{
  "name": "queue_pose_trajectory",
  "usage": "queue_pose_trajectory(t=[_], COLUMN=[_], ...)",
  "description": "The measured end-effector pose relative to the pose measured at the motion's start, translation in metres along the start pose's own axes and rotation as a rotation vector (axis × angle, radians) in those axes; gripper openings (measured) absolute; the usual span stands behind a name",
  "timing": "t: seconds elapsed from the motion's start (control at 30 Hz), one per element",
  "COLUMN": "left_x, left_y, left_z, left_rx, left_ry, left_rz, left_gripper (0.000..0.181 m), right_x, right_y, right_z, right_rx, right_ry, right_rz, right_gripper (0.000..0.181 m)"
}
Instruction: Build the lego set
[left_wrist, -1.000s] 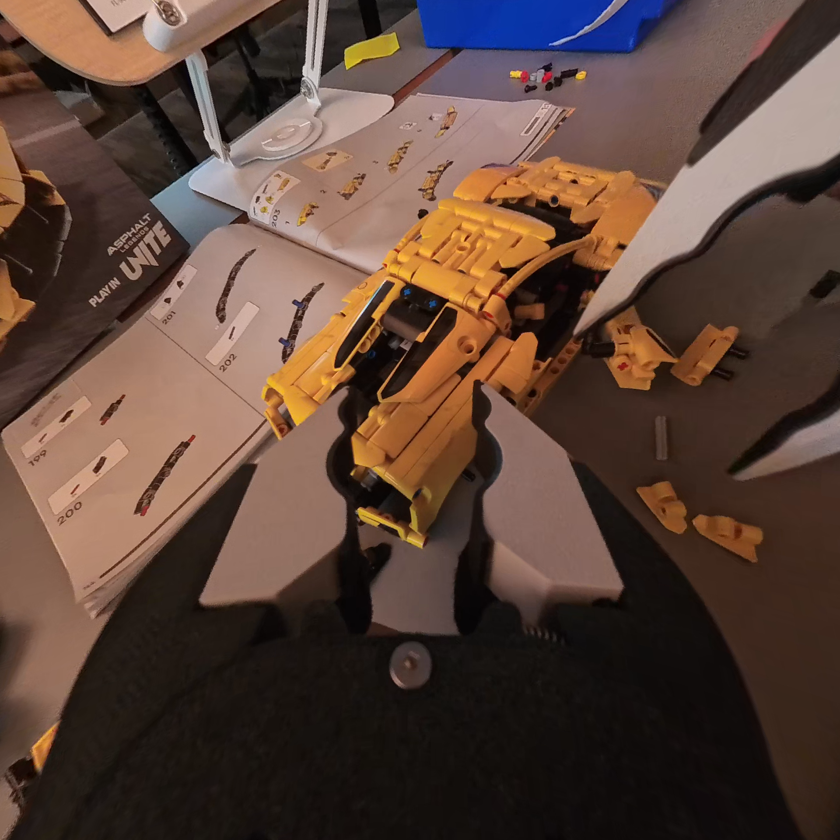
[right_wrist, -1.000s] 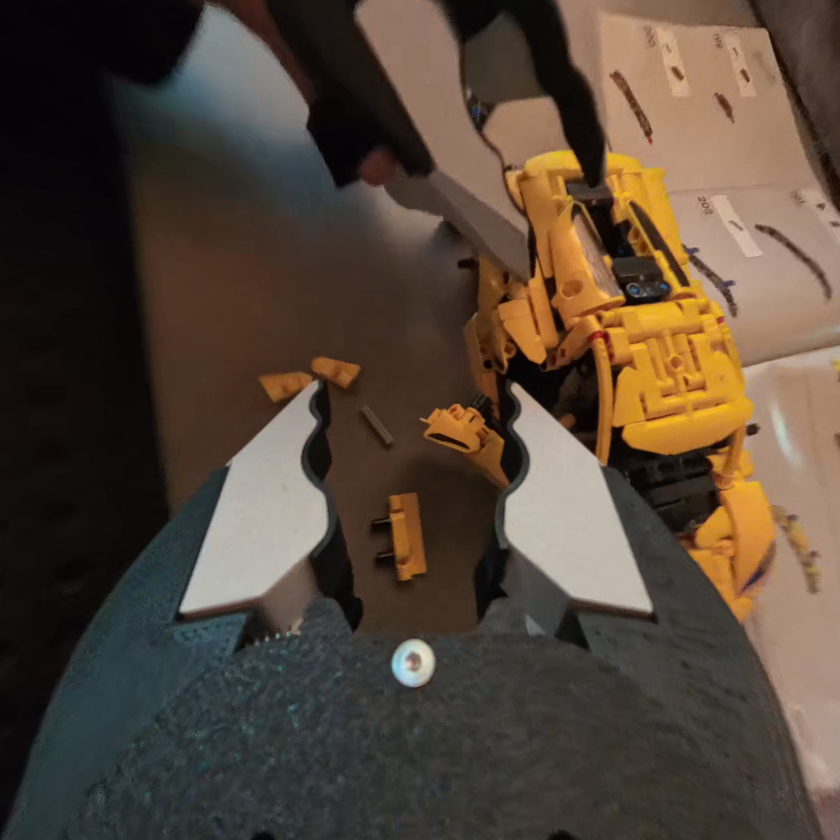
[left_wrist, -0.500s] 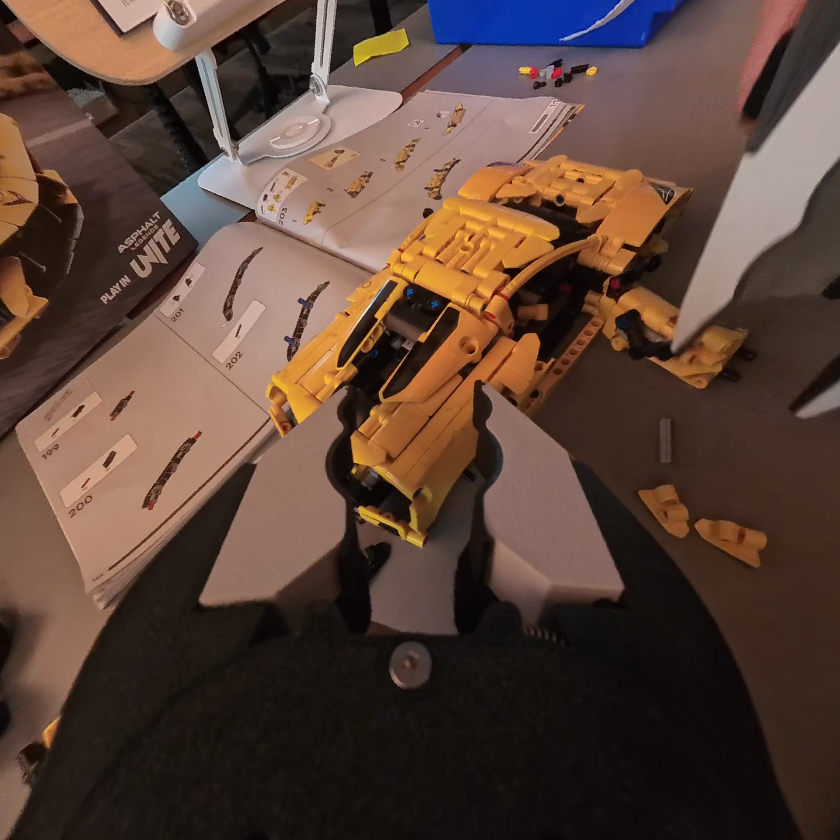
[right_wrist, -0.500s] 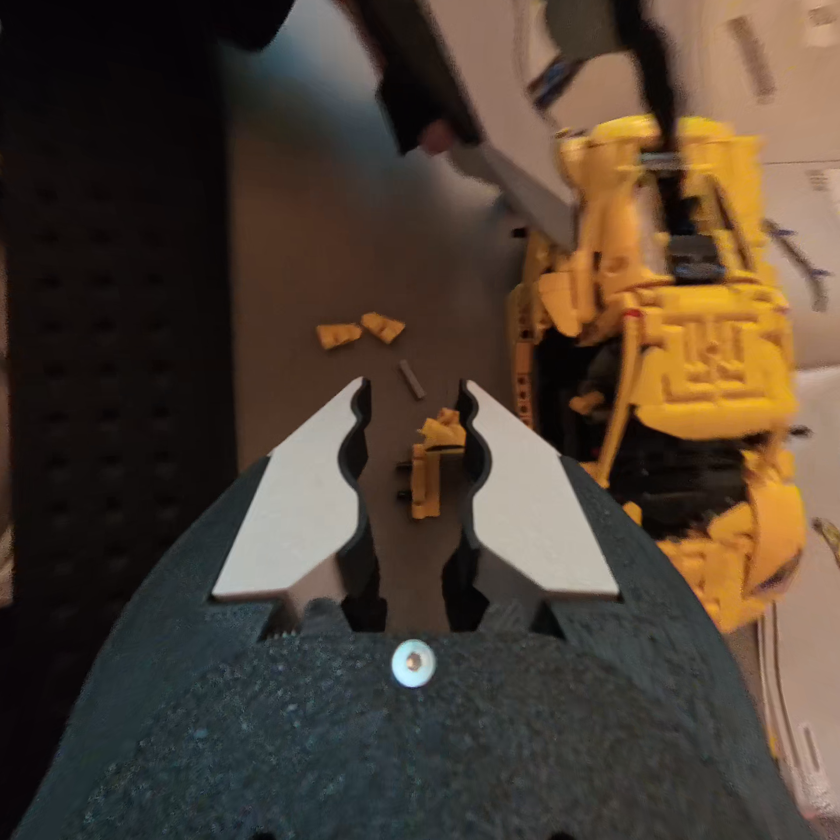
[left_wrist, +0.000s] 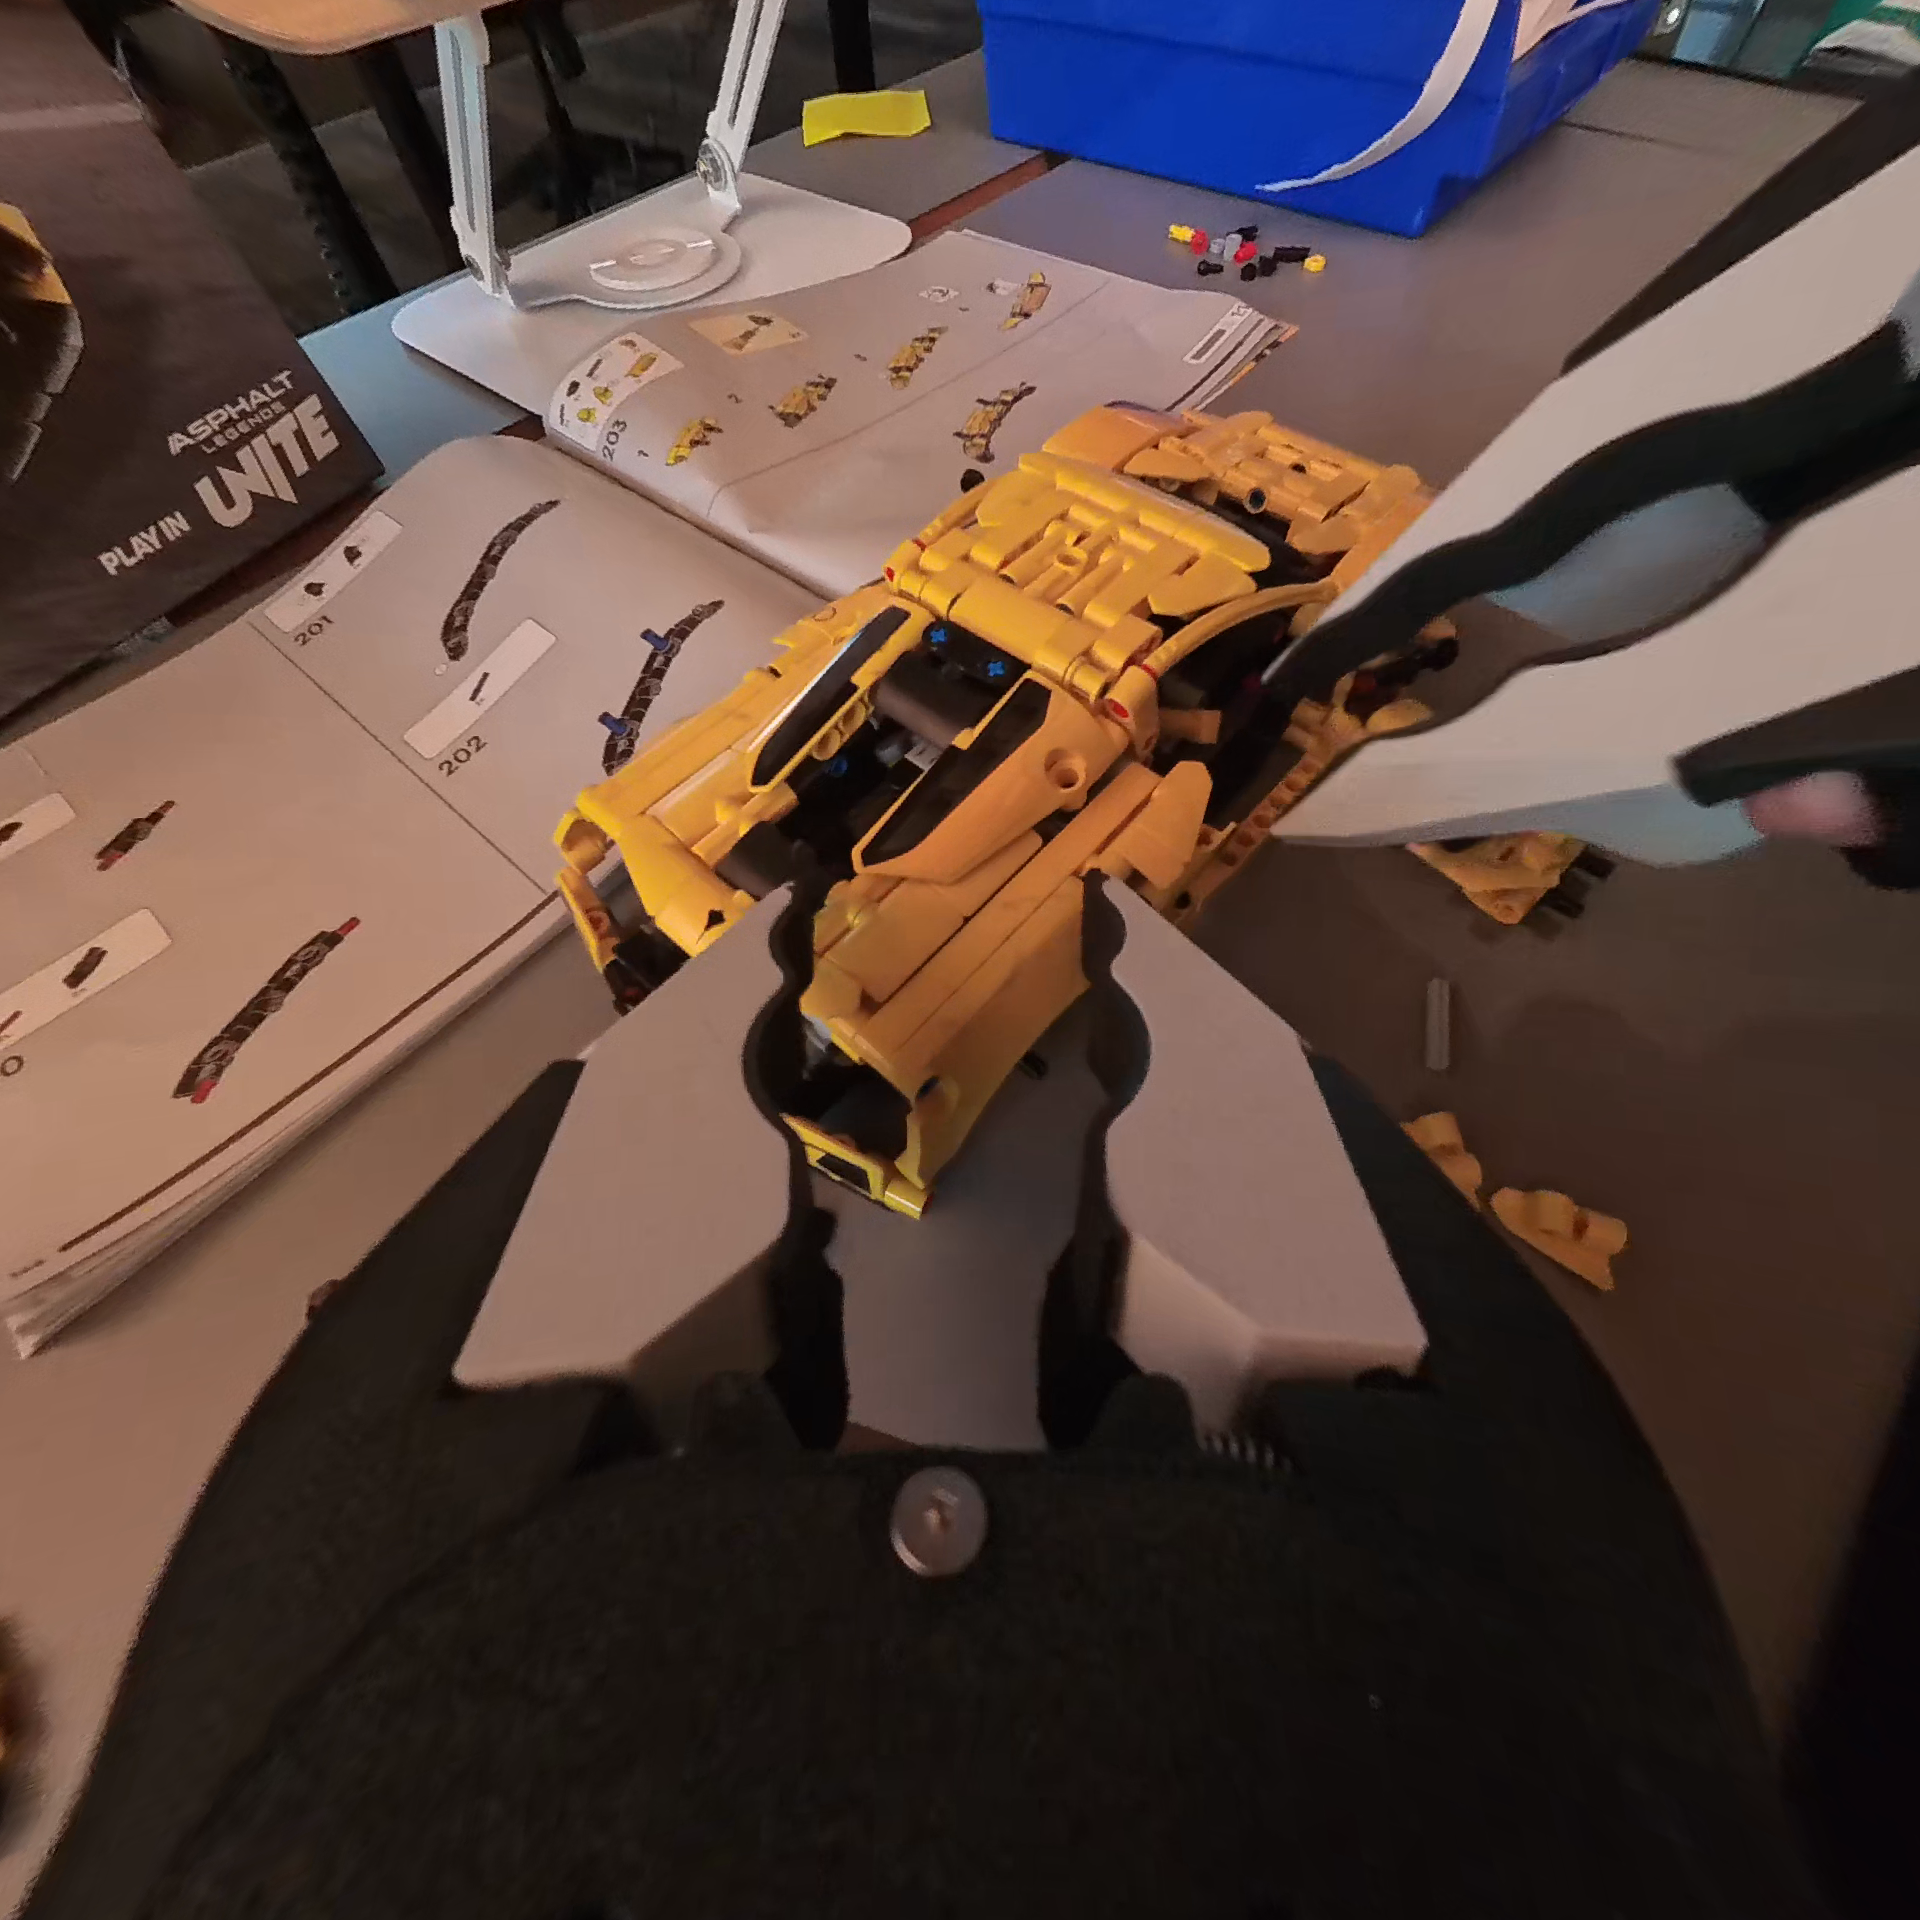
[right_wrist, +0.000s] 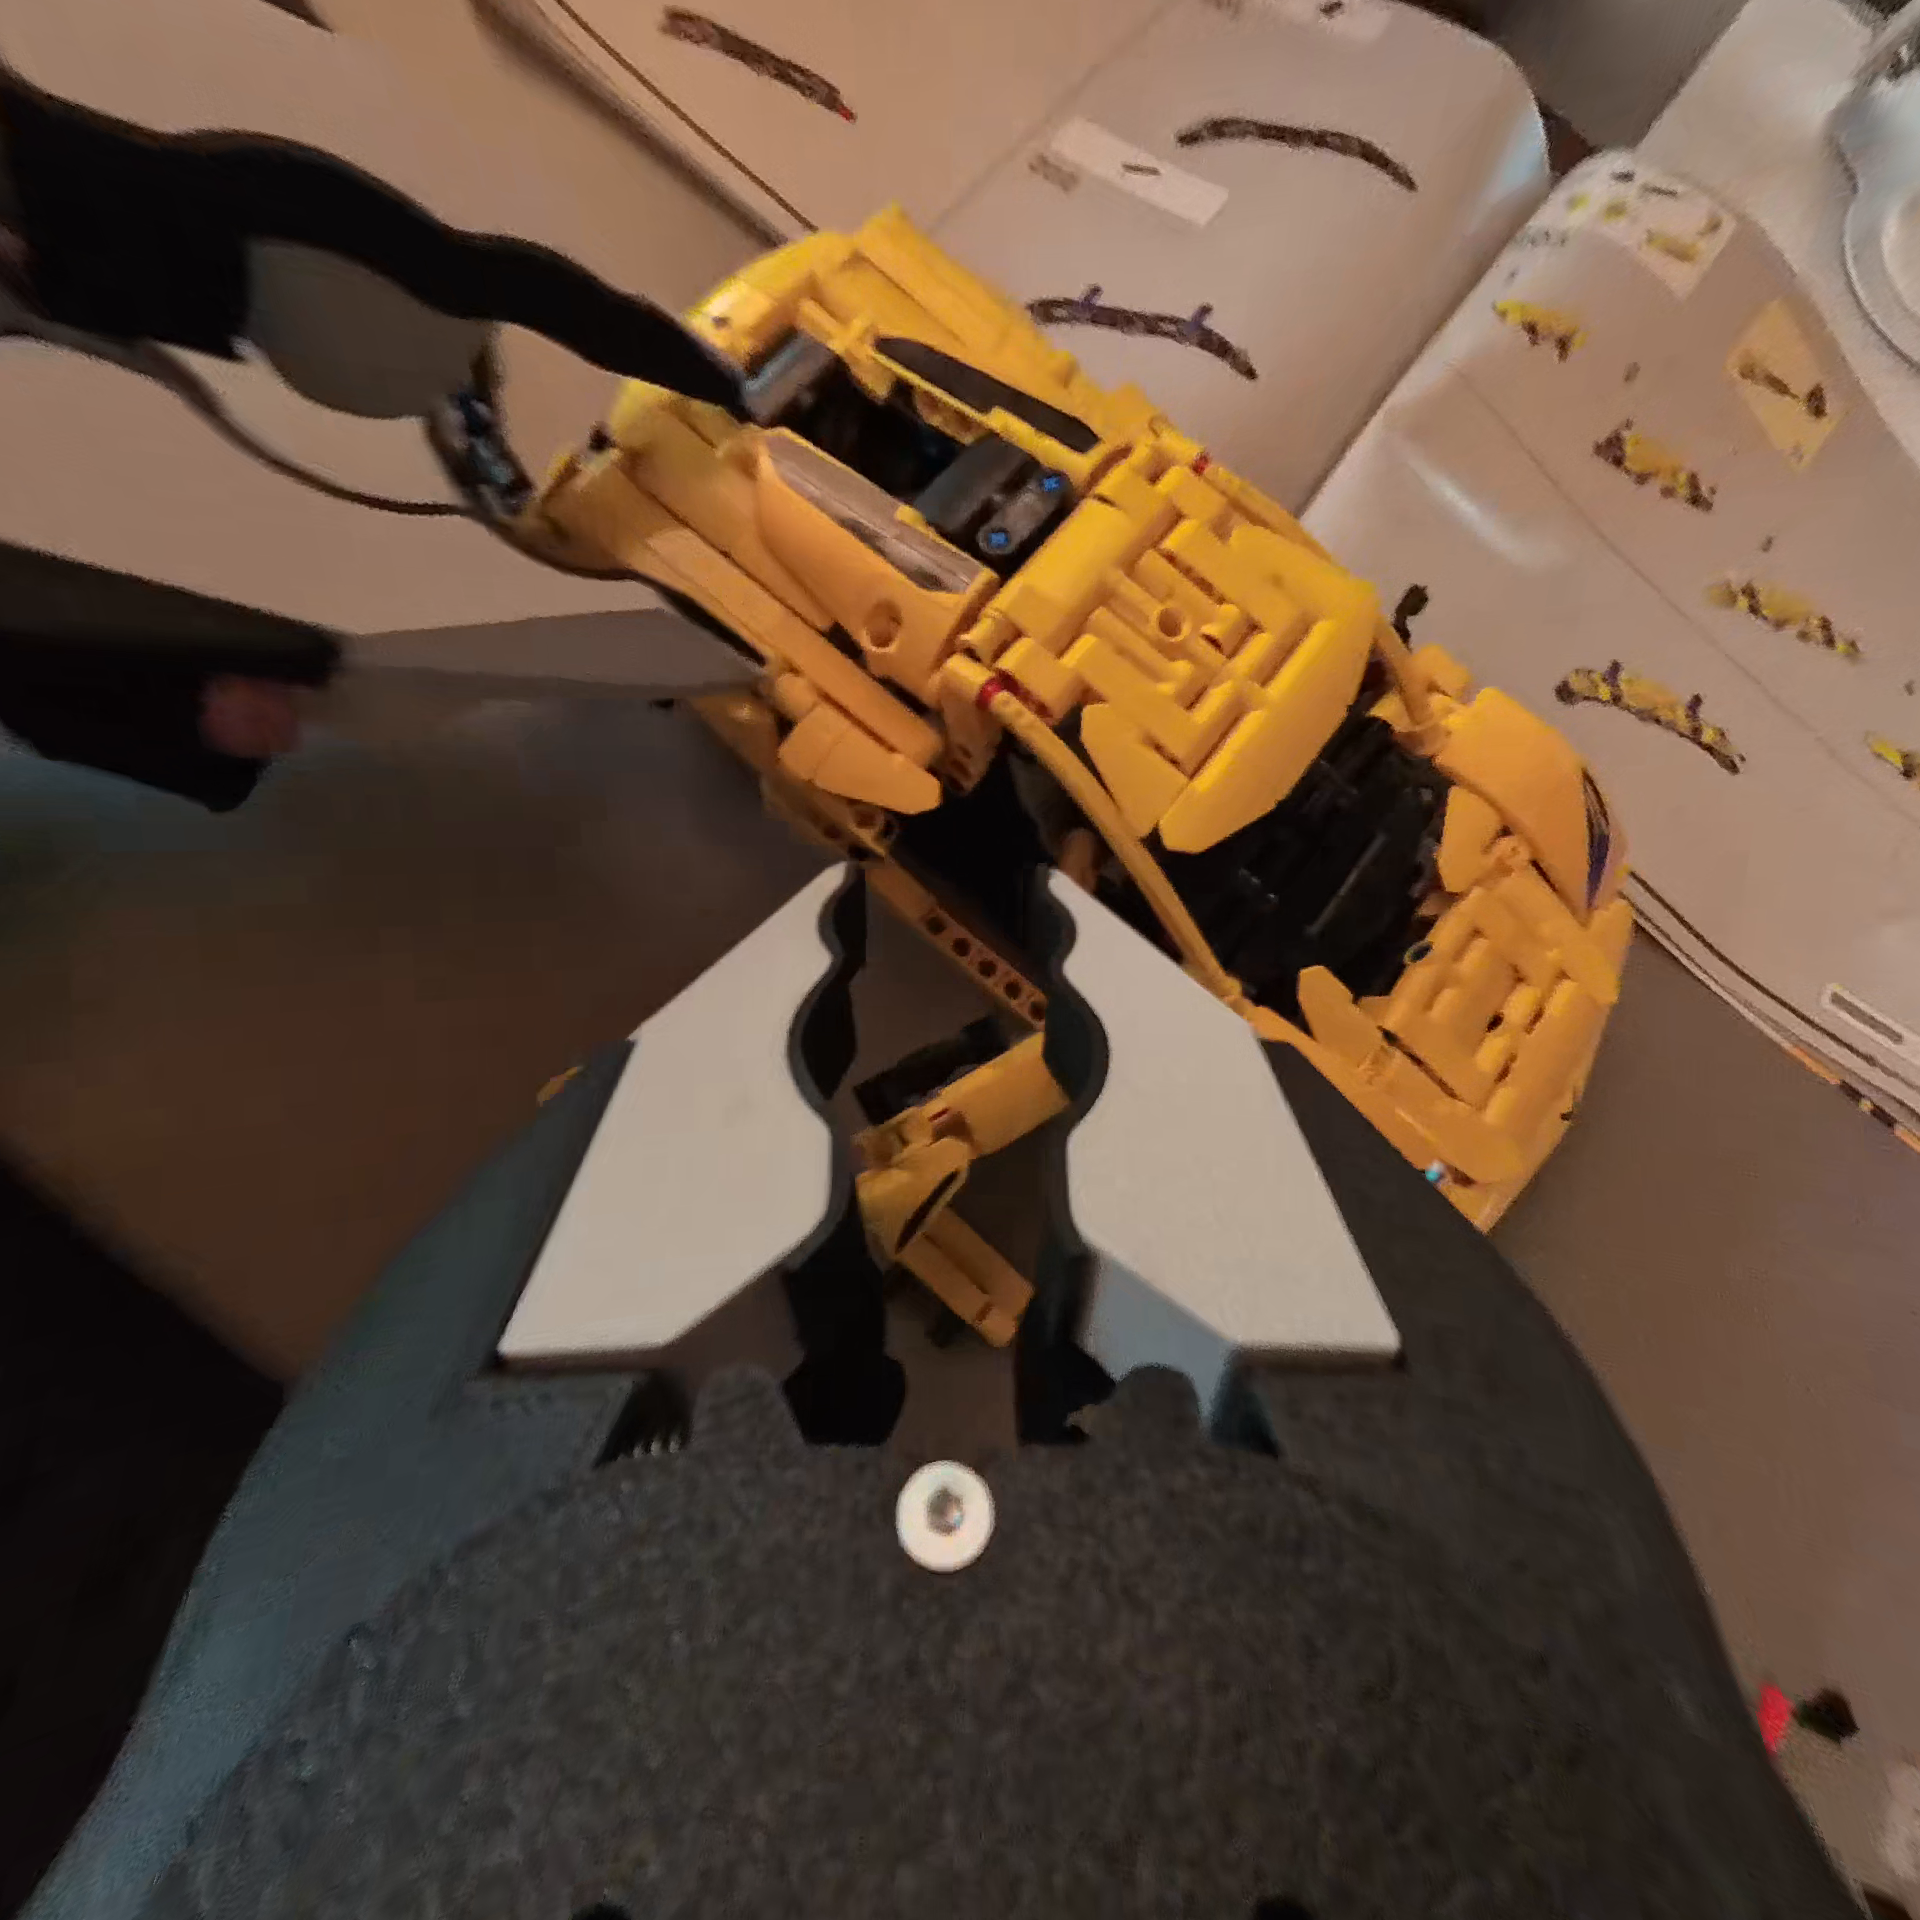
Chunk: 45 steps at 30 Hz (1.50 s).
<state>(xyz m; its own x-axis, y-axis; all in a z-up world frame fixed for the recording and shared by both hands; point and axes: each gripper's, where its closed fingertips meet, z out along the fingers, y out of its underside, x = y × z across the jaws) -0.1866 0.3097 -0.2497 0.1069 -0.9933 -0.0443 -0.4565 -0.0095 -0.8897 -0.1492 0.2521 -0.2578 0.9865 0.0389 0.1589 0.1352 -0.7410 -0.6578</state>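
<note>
Your left gripper (left_wrist: 940, 997) hid the nose of the yellow car (left_wrist: 1039, 665) behind its fingers, so where they touched could not be made out. At three o'clock in the left wrist view, your right gripper (left_wrist: 1283, 753) ran off the frame edge and covered the car's rear flank and most of a loose yellow assembly (left_wrist: 1507, 878). In the right wrist view, motion blur smeared everything; the yellow part (right_wrist: 951, 1164) between your right gripper's fingers was half hidden by them. At eleven o'clock the box (left_wrist: 156, 416) was cut off, and the tiny pins (left_wrist: 1242, 249) at one o'clock were too small to identify.
</note>
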Motion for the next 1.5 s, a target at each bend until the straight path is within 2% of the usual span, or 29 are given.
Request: queue_pose_trajectory(t=[0.1,0.27,0.4,0.57,0.7,0.77,0.87,1.0,1.13,1.23,1.27,1.37,1.5], left_x=[0.0,0.0,0.0,0.0,-0.001,-0.002,-0.002,-0.001,-0.001,-0.001,-0.001,-0.001,0.0], left_y=[0.0,0.0,0.002,0.002,0.002,0.002,0.002,0.002,0.002,0.003,0.003,0.003,0.003], left_z=[0.0,0.0,-0.001,-0.001,-0.001,-0.001,-0.001,-0.002,-0.002,-0.002,-0.002,-0.002,-0.002], left_rx=[0.005,0.014,0.016,0.014,0.021,0.024,0.024,0.026,0.027,0.026,0.026,0.025,0.025], left_ry=[0.006,0.018,0.024,0.02,0.021,0.025,0.024,0.026,0.025,0.026,0.026,0.027,0.027], left_rz=[-0.004,0.002,0.006,0.012,0.011,0.003,0.005,0.01,0.015,0.015,0.015,0.015,0.016], left_gripper=[0.052,0.051,0.052,0.053,0.052,0.052,0.052,0.052,0.052,0.052,0.053,0.052,0.052], right_x=[0.011,0.01,0.011,0.009,-0.009,-0.008,0.003,0.001,0.0,-0.015,-0.02,-0.015,0.0], right_y=[0.008,0.019,0.015,0.01,0.014,0.017,0.005,0.017,0.017,0.021,0.022,0.018,0.02], right_z=[0.009,0.02,0.021,0.022,0.024,0.021,0.014,0.026,0.028,0.028,0.027,0.019,0.014], right_rx=[-0.088,-0.155,-0.144,-0.115,-0.124,-0.141,-0.064,-0.127,-0.128,-0.144,-0.148,-0.137,-0.172], right_ry=[0.075,0.163,0.194,0.236,0.161,0.16,0.218,0.178,0.152,0.053,0.022,0.047,0.109], right_rz=[-0.003,0.009,-0.005,-0.186,-0.278,-0.28,-0.271,-0.262,-0.262,-0.263,-0.258,-0.263,-0.257], right_gripper=[0.037,0.049,0.041,0.032,0.024,0.032,0.038,0.069,0.066,0.046,0.045,0.048,0.063])
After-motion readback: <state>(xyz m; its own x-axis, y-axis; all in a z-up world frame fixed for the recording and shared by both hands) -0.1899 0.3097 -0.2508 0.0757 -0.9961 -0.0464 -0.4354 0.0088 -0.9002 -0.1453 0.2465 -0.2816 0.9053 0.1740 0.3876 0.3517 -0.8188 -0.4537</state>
